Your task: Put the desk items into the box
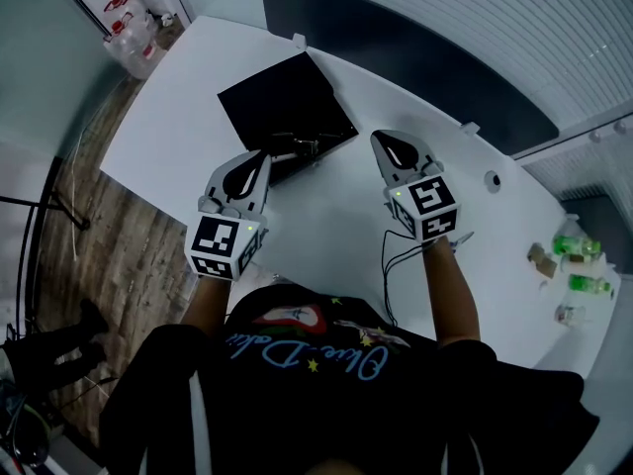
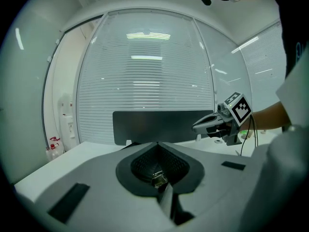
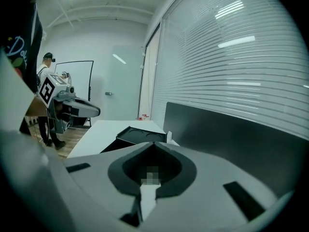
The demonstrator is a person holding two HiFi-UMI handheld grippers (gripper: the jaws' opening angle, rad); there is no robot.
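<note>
The black box [image 1: 282,102] lies flat on the white desk [image 1: 178,127], at the far side, in front of a dark partition panel [image 1: 396,47]. In the right gripper view the box [image 3: 137,135] shows as shallow, with round recesses in its top face. Whether that face is a lid or an inner tray cannot be told.

**Desk items**
- Small dark objects [image 1: 297,146] lie at the near edge of the box, touching or just beside it. They cannot be identified.
- Two green bottles [image 1: 572,246] and other small pieces stand at the right end of the desk, well apart from the box.
- A thin cable [image 1: 396,260] runs off the near desk edge beside the right arm.

**Gripper state**
- The left gripper [image 1: 259,162] is above the desk near the box's near edge. Its jaws are clenched together, with nothing between them.
- The right gripper [image 1: 386,142] is just right of the box. Its jaws are also clenched and empty.

**Handling, by judgement**
- The bottles look like light plastic with smooth, round walls, so they are likely to slip or roll. Take each across the body at mid-height, not at the cap.
- The small dark objects look rigid and low. Take them across the narrow side with the jaw tips close to the desk.
- The box appears stiff and light, and it may slide when pushed. Lower items into it rather than pressing them against its wall.
</note>
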